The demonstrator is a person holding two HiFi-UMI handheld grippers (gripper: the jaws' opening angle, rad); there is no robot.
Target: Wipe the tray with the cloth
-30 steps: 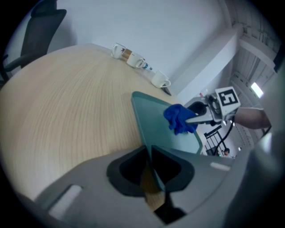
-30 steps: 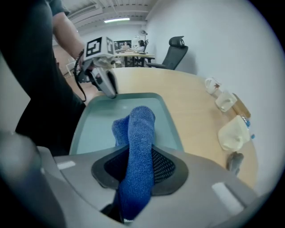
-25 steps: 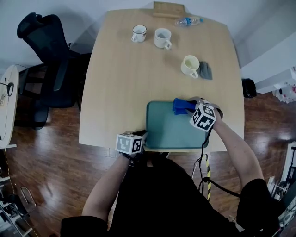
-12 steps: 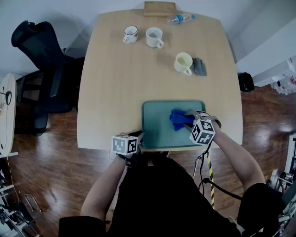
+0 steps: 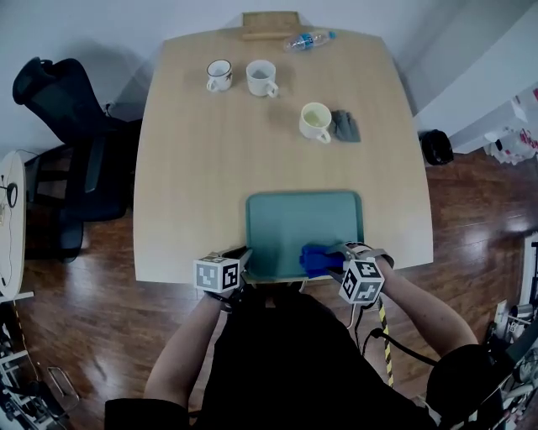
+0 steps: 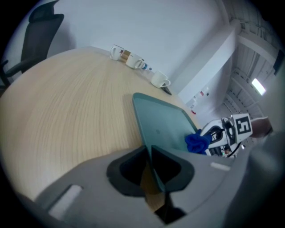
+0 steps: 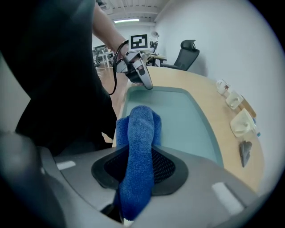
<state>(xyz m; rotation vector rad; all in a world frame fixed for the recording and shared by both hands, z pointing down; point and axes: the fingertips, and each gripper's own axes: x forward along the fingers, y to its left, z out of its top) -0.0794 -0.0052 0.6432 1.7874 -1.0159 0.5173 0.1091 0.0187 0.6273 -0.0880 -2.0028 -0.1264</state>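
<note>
Head view shows the blue cloth [image 5: 318, 259] bunched on the near right part of the teal tray [image 5: 290, 220], close to the tray's near rim. The right gripper [image 5: 338, 257] has its jaws clenched on the cloth: in the right gripper view a thick fold of it runs up between the pads and spills forward onto the tray's floor. The left gripper [image 5: 245, 254] sits at the tray's near left corner, and the left gripper view shows its jaws pinched together on the tray's thin rim. The tray lies flat at the near edge of a light wooden table [image 5: 193, 168]. Beyond the tray's far right corner stands a cream mug [image 5: 316, 122] with a dark grey folded item [image 5: 344, 126] just beside it. Farther beyond the tray stand two white mugs [image 5: 261, 78], side by side and apart. Past them, at the table's far edge, lie a plastic bottle [image 5: 307, 39] and a wooden board [image 5: 270, 24]. Well to the left of the tray, off the table, stands a black office chair [image 5: 59, 109].
</note>
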